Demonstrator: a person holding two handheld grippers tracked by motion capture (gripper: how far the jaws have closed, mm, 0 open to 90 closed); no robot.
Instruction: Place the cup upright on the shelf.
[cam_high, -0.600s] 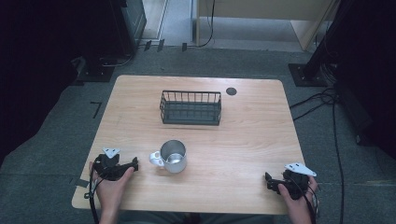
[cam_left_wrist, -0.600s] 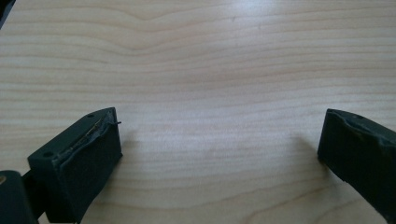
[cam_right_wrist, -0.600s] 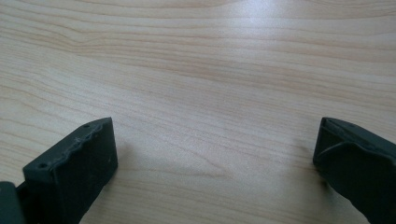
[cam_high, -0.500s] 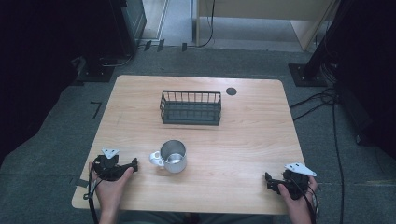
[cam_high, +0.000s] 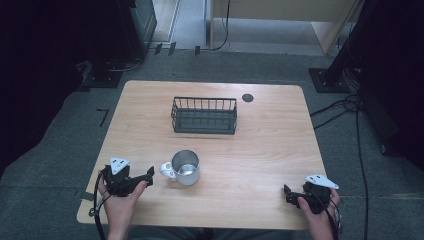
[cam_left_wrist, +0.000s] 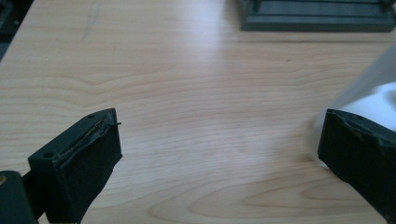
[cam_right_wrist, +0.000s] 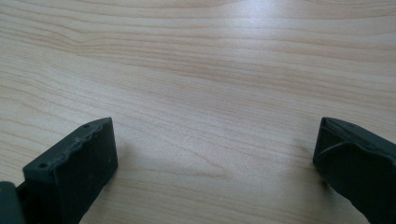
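A shiny metal mug (cam_high: 185, 167) with a white handle (cam_high: 166, 170) stands upright near the table's front middle. My left gripper (cam_high: 148, 173) lies low at the front left, open, its tips just left of the mug's handle. In the left gripper view the jaws stand wide apart over bare wood (cam_left_wrist: 210, 140), and the white handle (cam_left_wrist: 378, 100) shows blurred beside the right jaw. My right gripper (cam_high: 288, 194) rests open at the front right corner, far from the mug. In the right gripper view its jaws are spread over bare wood (cam_right_wrist: 210, 116).
A black wire basket (cam_high: 204, 115) sits at the table's middle back, also seen as basket (cam_left_wrist: 317, 18) at the top of the left gripper view. A dark round cable hole (cam_high: 247, 97) lies behind it. The table edge (cam_high: 200, 223) runs close to both hands.
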